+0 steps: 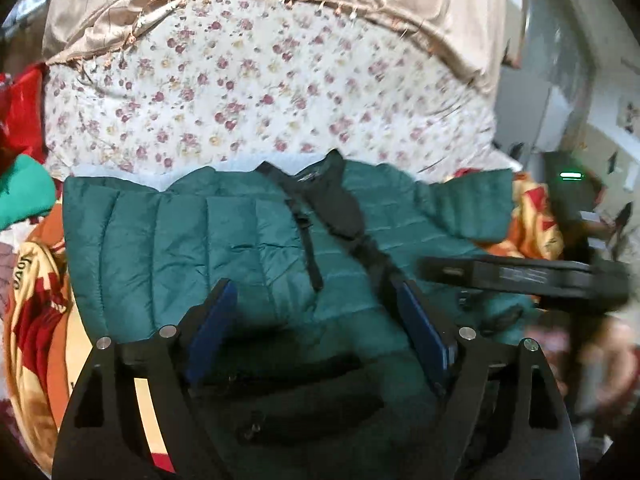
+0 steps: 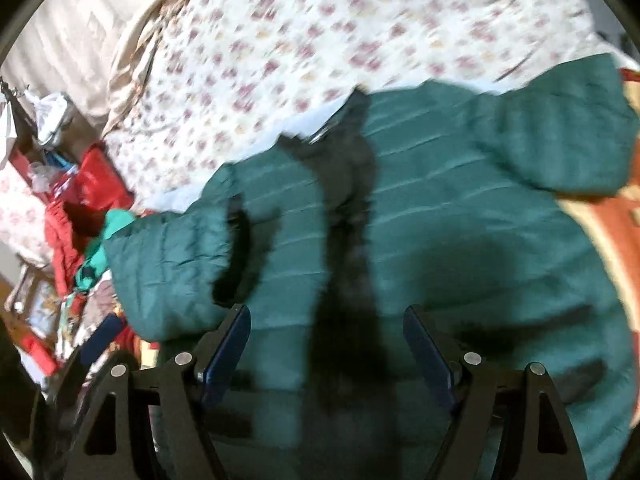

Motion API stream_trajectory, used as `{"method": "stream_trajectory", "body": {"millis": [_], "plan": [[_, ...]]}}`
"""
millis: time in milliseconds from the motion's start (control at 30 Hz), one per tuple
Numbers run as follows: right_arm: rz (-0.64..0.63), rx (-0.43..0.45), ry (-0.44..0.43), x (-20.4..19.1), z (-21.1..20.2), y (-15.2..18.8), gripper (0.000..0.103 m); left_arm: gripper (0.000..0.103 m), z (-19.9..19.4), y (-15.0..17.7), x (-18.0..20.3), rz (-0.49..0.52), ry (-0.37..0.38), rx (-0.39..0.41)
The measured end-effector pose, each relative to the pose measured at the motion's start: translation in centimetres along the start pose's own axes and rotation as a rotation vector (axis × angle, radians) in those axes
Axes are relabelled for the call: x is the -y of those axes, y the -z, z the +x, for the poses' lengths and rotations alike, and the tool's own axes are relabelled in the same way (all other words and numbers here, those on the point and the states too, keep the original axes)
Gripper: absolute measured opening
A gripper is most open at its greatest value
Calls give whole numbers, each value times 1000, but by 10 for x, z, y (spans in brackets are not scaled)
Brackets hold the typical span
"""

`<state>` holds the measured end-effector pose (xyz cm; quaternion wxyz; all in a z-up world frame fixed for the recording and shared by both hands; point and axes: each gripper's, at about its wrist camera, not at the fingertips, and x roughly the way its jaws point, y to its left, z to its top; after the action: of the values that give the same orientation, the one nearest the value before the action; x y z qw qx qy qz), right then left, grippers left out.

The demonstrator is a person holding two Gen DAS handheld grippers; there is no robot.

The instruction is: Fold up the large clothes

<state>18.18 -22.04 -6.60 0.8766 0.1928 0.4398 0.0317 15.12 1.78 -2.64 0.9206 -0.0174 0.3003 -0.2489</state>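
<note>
**Both grippers spread and empty above the green jacket**

Blue pads of the left gripper (image 1: 314, 312) are seen spread wide, with nothing between them; only quilted fabric lies beneath the gap. The green puffer jacket (image 1: 224, 240) is spread on the floral bedsheet (image 1: 248, 80), directly ahead of and below both tools. Its long axis, marked by the dark lining strip (image 2: 348, 184) and the collar, runs away from the cameras toward the far side of the bed. In the right wrist view, 1 sleeve (image 2: 172, 252) is seen lying across the body on the left, while the other sleeve (image 2: 560, 128) is stretched out to the upper right. The right gripper (image 2: 326, 340) is likewise held wide apart, touching nothing that can be made out, and the outstretched sleeve is judged nearer to it. A patterned blanket (image 1: 36, 312) is seen under the jacket's edges.
</note>
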Motion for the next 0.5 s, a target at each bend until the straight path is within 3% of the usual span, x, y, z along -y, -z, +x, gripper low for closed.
{"method": "stream_trajectory", "body": {"millis": [67,167,367,467,500], "plan": [[-6,-46,-31,-13,21,-6,77,83,-11,-2,-15,-33,-16,31],[-20,-106,-56,-30,50,-10,77,83,-18,-6,-43,-99,-113,66],[-59,-200,-85,-66,117,-22,77,83,-20,-2,-128,-386,-268,84],[-82,-259,-122,-80,134,-25,33,83,-19,7,-156,-502,-294,72],[-80,-288,-139,-82,136,-27,23,83,-16,11,-163,-534,-305,58]]}}
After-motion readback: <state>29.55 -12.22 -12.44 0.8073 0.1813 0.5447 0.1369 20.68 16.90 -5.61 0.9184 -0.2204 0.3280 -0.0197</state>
